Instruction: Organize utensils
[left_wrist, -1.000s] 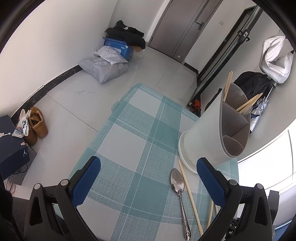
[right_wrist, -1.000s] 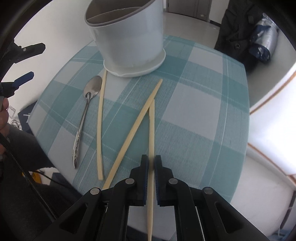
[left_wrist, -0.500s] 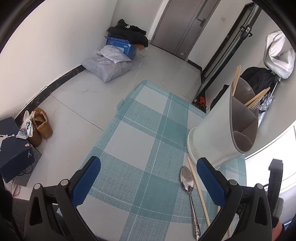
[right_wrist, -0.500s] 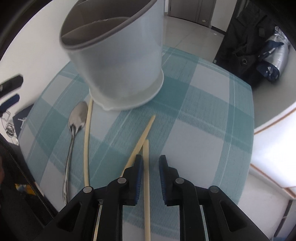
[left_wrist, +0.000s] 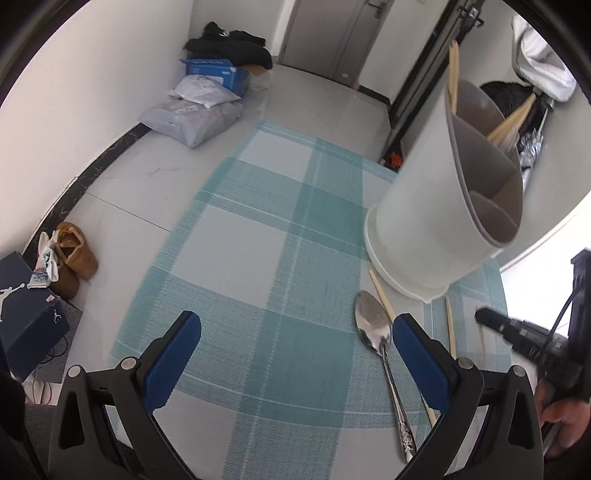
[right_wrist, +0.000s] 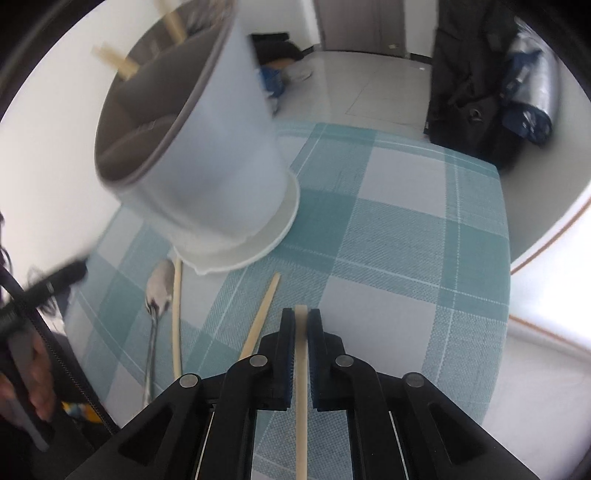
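A white utensil holder (right_wrist: 207, 166) with grey dividers stands on the checked table; a few chopsticks poke from its far compartment. My right gripper (right_wrist: 301, 314) is closing, its pads pressed on a pale chopstick (right_wrist: 301, 369) whose tip just clears the fingertips. Two loose chopsticks (right_wrist: 177, 314) (right_wrist: 260, 317) and a metal spoon (right_wrist: 159, 288) lie left of it. In the left wrist view, my left gripper (left_wrist: 295, 321) hangs open and empty over the cloth, the spoon (left_wrist: 373, 325) beside its right finger and the holder (left_wrist: 424, 221) beyond.
The teal checked cloth (left_wrist: 277, 240) covers a small round table. On the floor lie a pair of shoes (left_wrist: 74, 254), a blue box (left_wrist: 26, 310) and parcels (left_wrist: 195, 114) by the wall. Dark bags (right_wrist: 480, 92) sit past the far edge.
My right gripper loosened, slid up the chopstick and closed on it again, moving nearer the holder. The left gripper drifted down; the spoon now lies closer to its right finger.
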